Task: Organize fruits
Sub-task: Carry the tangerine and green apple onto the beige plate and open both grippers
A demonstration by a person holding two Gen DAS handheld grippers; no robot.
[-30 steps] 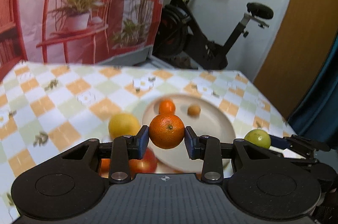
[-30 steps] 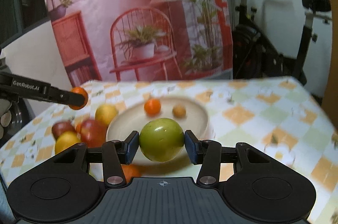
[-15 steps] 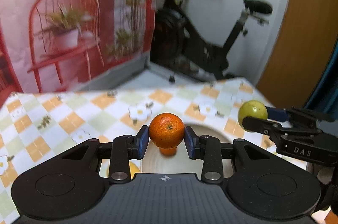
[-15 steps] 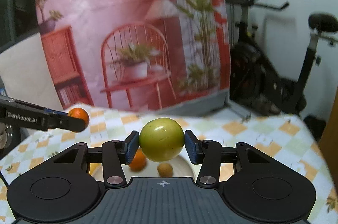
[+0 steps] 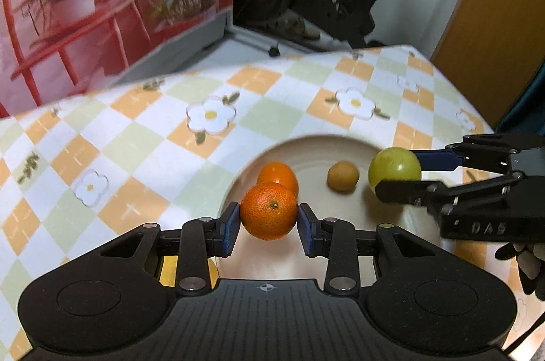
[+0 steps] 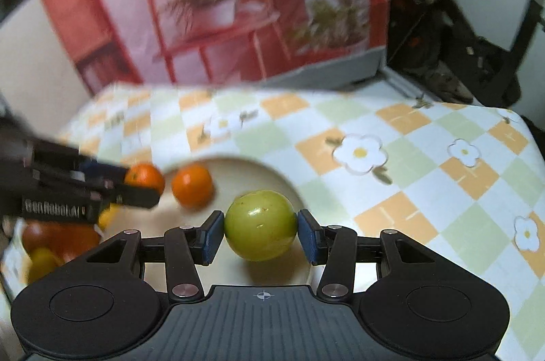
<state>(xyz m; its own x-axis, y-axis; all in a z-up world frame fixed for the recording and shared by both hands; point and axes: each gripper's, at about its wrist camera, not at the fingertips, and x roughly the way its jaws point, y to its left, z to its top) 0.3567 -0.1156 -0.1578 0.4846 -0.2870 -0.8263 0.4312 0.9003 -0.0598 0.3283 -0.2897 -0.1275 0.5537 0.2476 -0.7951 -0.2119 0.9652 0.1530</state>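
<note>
Orange mandarin [image 5: 269,211] pinched in the left gripper [image 5: 269,221], green apple [image 6: 260,225] clamped in the right gripper [image 6: 260,233], both over the plate [image 5: 306,146]; next, lower and release gently

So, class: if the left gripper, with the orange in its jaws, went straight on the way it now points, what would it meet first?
Probably the second orange already lying on the plate, just beyond the held orange in the left gripper. Depth is unclear; it might meet the plate's floor first.
</note>
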